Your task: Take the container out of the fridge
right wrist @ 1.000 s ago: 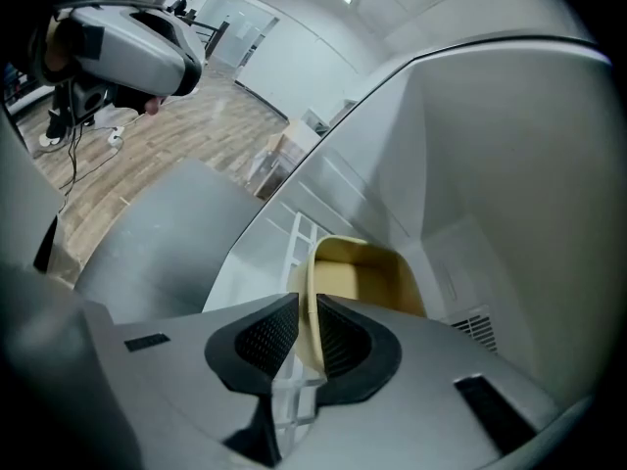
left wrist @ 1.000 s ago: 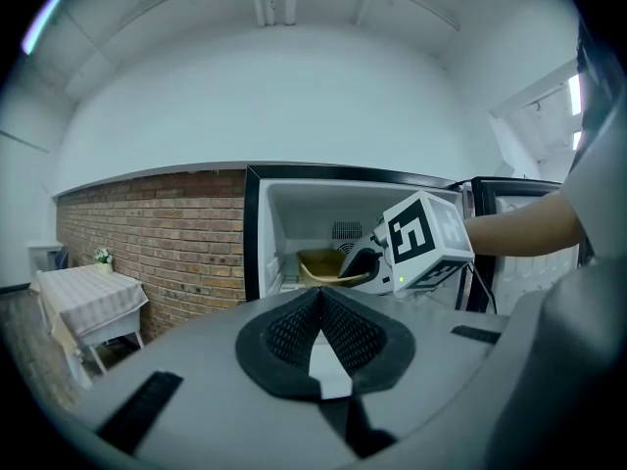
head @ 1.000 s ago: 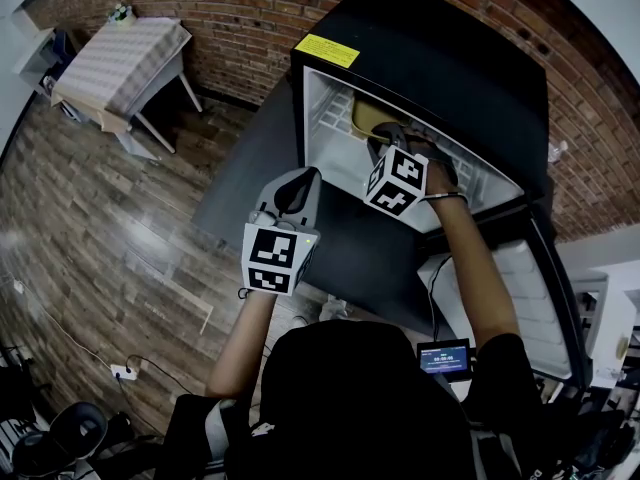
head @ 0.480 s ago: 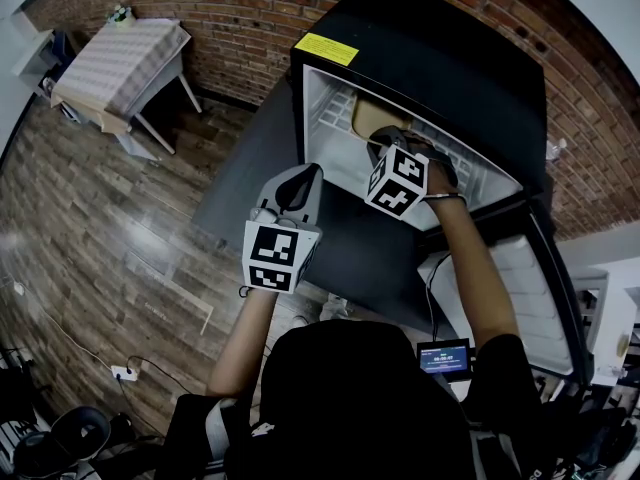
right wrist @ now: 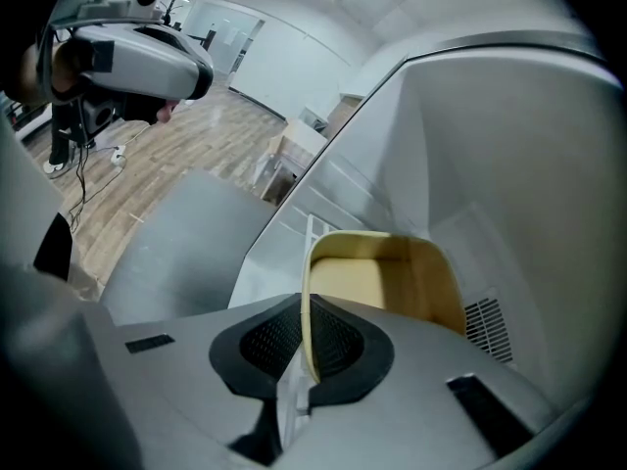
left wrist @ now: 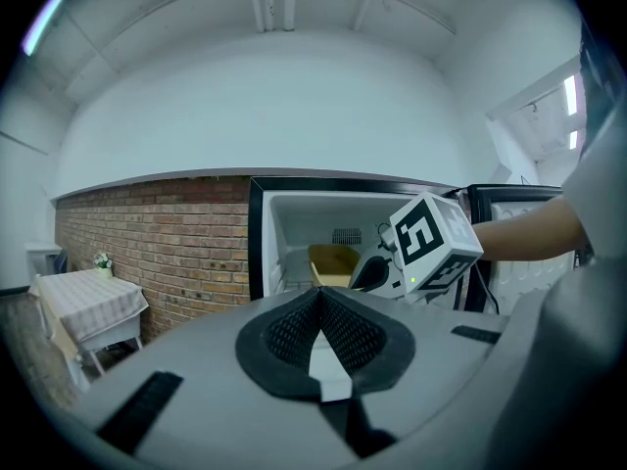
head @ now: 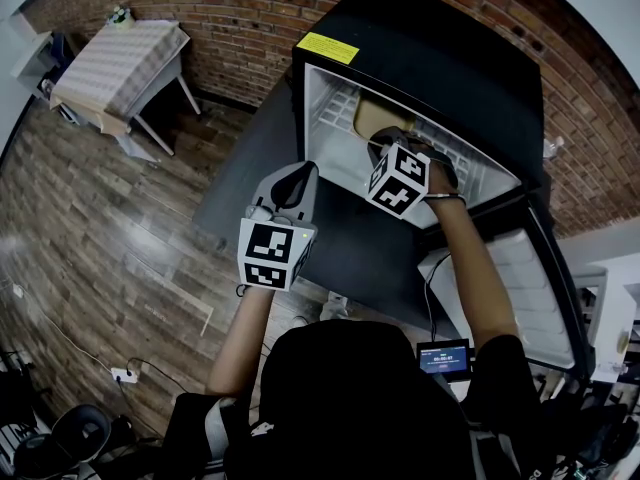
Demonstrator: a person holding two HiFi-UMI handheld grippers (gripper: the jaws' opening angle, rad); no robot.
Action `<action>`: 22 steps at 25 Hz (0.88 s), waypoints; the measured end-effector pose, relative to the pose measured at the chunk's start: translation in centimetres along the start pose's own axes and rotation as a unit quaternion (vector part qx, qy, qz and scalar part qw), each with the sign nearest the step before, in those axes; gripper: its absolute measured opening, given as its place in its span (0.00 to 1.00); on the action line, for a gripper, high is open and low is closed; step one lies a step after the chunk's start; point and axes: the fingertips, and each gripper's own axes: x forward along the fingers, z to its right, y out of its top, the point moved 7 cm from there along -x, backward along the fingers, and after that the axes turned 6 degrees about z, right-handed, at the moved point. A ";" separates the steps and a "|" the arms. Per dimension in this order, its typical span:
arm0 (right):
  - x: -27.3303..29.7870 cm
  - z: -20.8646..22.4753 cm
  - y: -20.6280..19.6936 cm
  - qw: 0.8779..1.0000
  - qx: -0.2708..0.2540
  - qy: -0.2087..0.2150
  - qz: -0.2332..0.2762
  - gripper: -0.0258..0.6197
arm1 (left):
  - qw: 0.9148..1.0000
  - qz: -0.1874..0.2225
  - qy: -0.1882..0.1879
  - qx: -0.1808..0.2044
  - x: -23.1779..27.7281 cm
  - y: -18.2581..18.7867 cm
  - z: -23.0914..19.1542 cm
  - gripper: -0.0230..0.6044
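A tan open-top container (right wrist: 387,277) stands on the wire shelf (head: 335,113) inside the black fridge (head: 450,68). It also shows in the head view as the container (head: 372,118) and in the left gripper view as the container (left wrist: 333,259). My right gripper (right wrist: 306,336) reaches into the fridge, its jaws closing on the container's near wall, which stands between the pads. In the head view the right gripper (head: 388,140) partly covers the container. My left gripper (head: 303,176) hangs outside the fridge, shut and empty (left wrist: 321,297).
The fridge door (head: 530,278) stands open at the right. A dark grey flat surface (head: 255,173) lies left of the fridge opening. A small table with a checked cloth (head: 120,63) stands by the brick wall (head: 240,18) at the far left. The floor is wood plank.
My left gripper has drifted slightly to the left. The right gripper stays at the container's rim inside the fridge, and the container has not visibly moved.
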 end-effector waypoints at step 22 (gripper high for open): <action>-4.6 -5.3 1.8 1.000 0.014 0.005 0.001 0.11 | 1.000 0.006 -0.011 0.011 -4.9 0.9 0.5 0.06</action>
